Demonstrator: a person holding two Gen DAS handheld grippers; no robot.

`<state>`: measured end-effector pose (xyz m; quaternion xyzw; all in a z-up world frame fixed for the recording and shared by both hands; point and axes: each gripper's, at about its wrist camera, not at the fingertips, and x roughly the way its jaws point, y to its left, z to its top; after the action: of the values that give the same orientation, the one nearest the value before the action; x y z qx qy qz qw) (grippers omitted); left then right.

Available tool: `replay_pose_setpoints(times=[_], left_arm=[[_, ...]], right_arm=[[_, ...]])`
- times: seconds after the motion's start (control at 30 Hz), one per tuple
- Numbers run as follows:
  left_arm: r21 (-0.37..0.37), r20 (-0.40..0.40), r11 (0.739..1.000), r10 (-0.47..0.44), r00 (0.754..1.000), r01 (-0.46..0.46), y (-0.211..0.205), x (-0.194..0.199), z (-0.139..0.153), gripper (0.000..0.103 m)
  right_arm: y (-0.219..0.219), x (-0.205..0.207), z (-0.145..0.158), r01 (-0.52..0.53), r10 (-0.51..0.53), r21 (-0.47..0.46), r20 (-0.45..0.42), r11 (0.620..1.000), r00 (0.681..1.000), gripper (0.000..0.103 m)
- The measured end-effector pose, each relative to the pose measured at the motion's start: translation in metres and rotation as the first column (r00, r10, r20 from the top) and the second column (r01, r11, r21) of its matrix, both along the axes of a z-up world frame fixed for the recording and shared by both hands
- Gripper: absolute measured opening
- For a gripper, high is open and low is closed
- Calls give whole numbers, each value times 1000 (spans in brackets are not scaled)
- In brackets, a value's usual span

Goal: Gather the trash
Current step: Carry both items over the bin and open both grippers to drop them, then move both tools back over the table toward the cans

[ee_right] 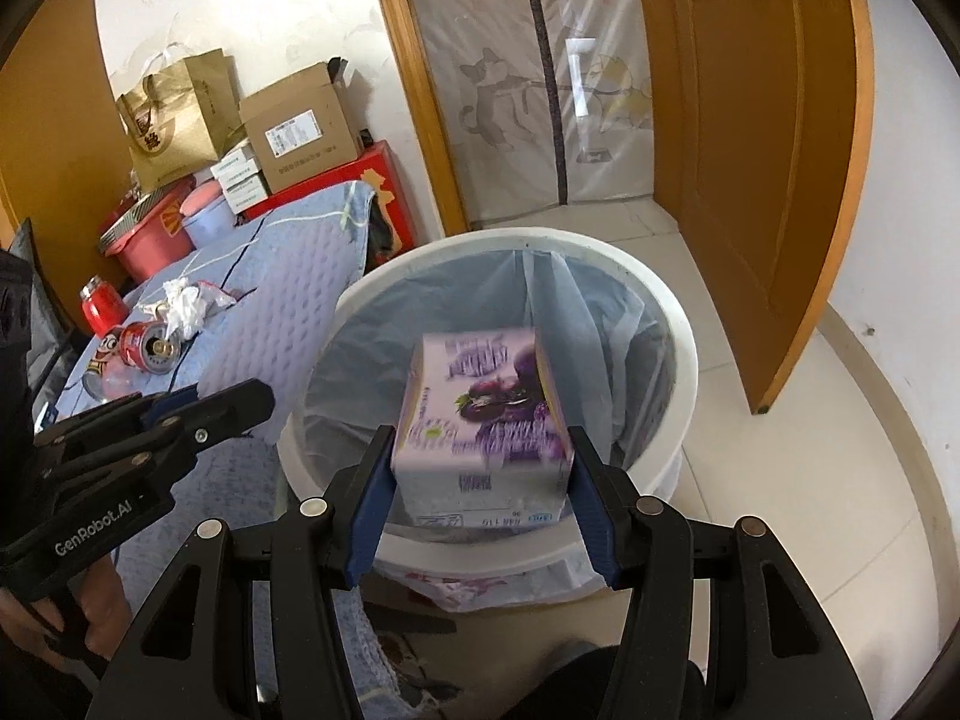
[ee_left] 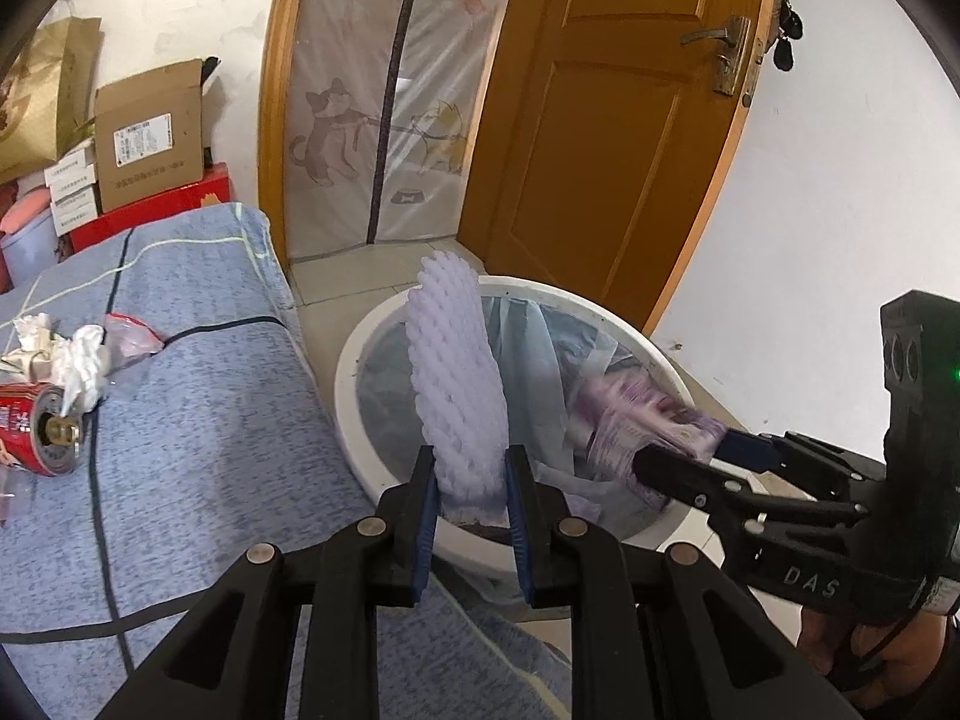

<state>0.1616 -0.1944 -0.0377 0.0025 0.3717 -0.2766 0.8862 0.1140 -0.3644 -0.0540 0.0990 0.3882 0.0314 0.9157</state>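
2 pieces of trash hang over the white bin (ee_right: pixel 678 324): the left gripper (ee_left: pixel 471 480) clamps a foam fruit net (ee_left: pixel 456 360), the right gripper (ee_right: pixel 480 480) clamps a purple carton (ee_right: pixel 480 414). Both should be centred well inside the liner before the jaws part, so nothing catches the rim. Cans (ee_left: pixel 42 426) and tissues (ee_left: pixel 66 354) wait on the bed (ee_left: pixel 210 420).

**Bin beside the bed, both loads over its mouth**

The bin (ee_right: pixel 678 360) is standing on the floor just right of the bed (ee_left: pixel 198 420). The foam net (ee_left: pixel 456 372) and, to its right, the carton (ee_right: pixel 486 414) are hanging over the bin's opening. A can (ee_left: pixel 42 426) and crumpled tissue (ee_left: pixel 66 354) are lying on the bed, left of the bin. Boxes (ee_right: pixel 300 132) are sitting behind the bed.
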Motion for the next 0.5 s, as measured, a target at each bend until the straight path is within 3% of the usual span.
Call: replay_pose_setpoints(times=[0.3,0.5], left_arm=[[-10,5,1000,12,1000,-12,1,1,0,35],[-36,8,998,44,999,-44,14,-3,5,36]], right_arm=[[-3,-4,3,13,-13,-1,24,1000,1000,56],[0,-7,10,0,0,-2,45,1000,999,56]])
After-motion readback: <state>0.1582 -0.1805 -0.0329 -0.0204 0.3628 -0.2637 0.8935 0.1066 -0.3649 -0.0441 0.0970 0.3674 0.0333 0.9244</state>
